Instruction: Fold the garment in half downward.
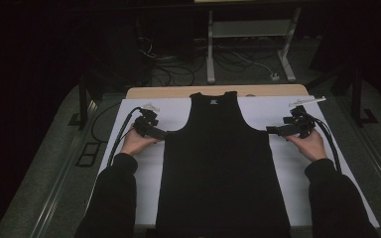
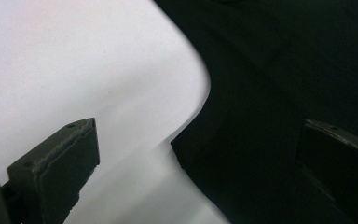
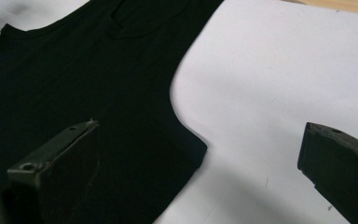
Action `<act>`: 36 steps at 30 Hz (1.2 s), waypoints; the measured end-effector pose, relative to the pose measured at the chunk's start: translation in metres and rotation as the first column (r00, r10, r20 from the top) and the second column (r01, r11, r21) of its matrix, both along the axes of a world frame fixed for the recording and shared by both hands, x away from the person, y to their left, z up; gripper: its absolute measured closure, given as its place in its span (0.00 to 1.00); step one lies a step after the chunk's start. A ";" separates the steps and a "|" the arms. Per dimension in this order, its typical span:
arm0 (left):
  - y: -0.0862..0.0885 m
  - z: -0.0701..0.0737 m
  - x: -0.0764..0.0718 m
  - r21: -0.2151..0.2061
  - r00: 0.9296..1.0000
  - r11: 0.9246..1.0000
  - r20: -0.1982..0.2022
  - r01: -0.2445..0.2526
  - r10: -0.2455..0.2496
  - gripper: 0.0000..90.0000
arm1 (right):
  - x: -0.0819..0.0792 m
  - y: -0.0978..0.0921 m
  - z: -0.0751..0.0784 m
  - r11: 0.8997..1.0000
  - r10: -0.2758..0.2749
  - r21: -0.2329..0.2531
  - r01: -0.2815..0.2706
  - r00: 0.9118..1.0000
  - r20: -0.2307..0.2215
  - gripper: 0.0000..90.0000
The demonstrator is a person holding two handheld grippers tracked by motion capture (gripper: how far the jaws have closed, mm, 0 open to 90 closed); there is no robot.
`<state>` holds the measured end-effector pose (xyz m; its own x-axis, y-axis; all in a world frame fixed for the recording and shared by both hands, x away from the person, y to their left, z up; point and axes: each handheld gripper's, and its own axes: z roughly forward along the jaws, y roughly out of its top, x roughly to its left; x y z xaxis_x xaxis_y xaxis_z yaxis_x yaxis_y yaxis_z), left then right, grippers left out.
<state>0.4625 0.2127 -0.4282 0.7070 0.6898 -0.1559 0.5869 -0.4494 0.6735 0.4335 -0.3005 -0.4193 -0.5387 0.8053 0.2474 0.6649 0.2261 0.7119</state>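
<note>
Tank top [image 1: 218, 158]: matt black cloth. Table cover [image 1: 144, 168]: smooth white paper. Fingers [image 2: 56, 168]: matt black, rough edges.

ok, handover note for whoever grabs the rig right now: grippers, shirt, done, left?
Left gripper: open, jaws straddling the underarm corner of the black tank top on its left side, nothing pinched.
Right gripper: open, same stance at the opposite underarm corner.
The tank top lies flat and unfolded on the white sheet, neck away from the person.
Done: spread out, both grippers lined up.
Left: probably close on both corners, then fold.
</note>
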 end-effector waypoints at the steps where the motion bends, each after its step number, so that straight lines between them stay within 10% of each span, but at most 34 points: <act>1: 0.000 -0.001 0.001 0.003 1.000 1.000 -0.004 0.003 -0.003 0.00 | 0.000 0.001 -0.002 1.000 -0.001 -0.003 0.001 1.000 -0.003 0.00; 21: 0.001 -0.017 0.006 0.028 0.999 0.999 -0.048 0.020 -0.019 0.01 | 0.007 0.015 -0.023 0.997 0.036 -0.068 -0.039 0.998 -0.050 0.03; 36: -0.004 -0.015 0.002 0.001 1.000 1.000 0.008 0.025 -0.025 0.44 | 0.006 0.026 -0.029 0.991 0.054 -0.121 -0.060 0.997 -0.055 0.36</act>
<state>0.4646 0.2090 -0.4432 0.7255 0.6717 -0.1495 0.5700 -0.4648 0.6775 0.4396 -0.2747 -0.4483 -0.5738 0.7995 0.1776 0.6835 0.3480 0.6416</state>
